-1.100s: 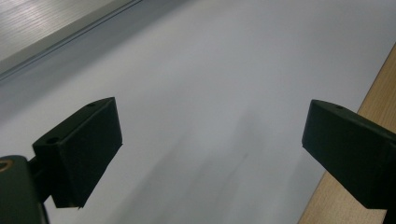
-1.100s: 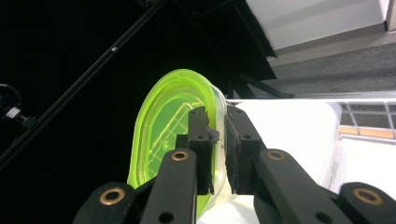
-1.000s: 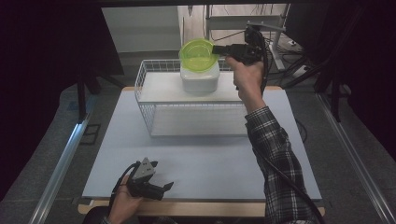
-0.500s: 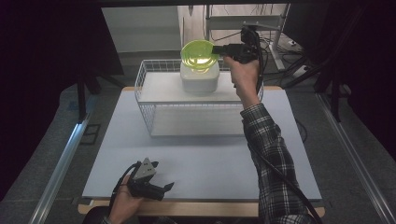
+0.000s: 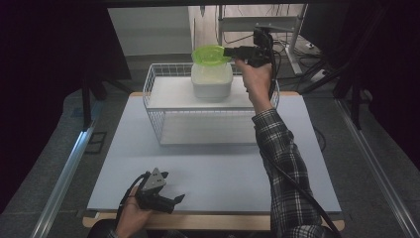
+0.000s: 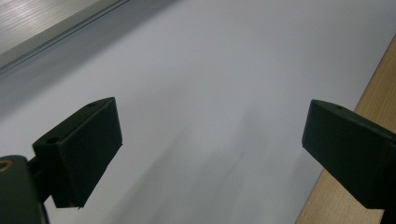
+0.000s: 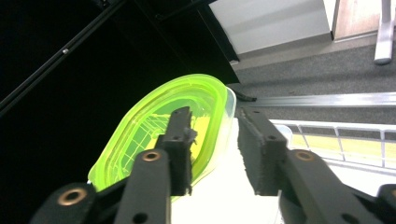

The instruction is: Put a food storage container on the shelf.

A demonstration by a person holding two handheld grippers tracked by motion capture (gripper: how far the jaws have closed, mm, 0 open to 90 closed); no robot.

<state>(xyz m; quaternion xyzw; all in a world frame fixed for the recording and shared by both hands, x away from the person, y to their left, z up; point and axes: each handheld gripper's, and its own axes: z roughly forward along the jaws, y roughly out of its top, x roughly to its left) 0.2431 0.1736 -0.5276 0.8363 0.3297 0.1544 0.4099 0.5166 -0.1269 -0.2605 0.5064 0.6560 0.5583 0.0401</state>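
Note:
A translucent green lid (image 5: 209, 54) hangs tilted just above a white tub (image 5: 212, 82) that stands at the back of a white wire basket (image 5: 158, 116). My right gripper (image 5: 229, 51) is shut on the lid's right rim, held up by a hand in a plaid sleeve. In the right gripper view one jaw lies across the green lid (image 7: 159, 126) and the other outside its rim, the right gripper (image 7: 214, 116) pinching the edge. My left gripper (image 5: 173, 186) rests low near the table's front edge, open, and the left gripper (image 6: 210, 135) has bare white surface between its jaws.
A white mat (image 5: 223, 168) covers the table in front of the basket, with a wooden edge (image 6: 373, 84) beside it. Metal rails (image 5: 64, 173) run along both sides of the table. Dark stands and cables crowd the floor behind the basket.
My right gripper has lifted the green lid a little higher off the white tub. The left gripper has stayed where it was.

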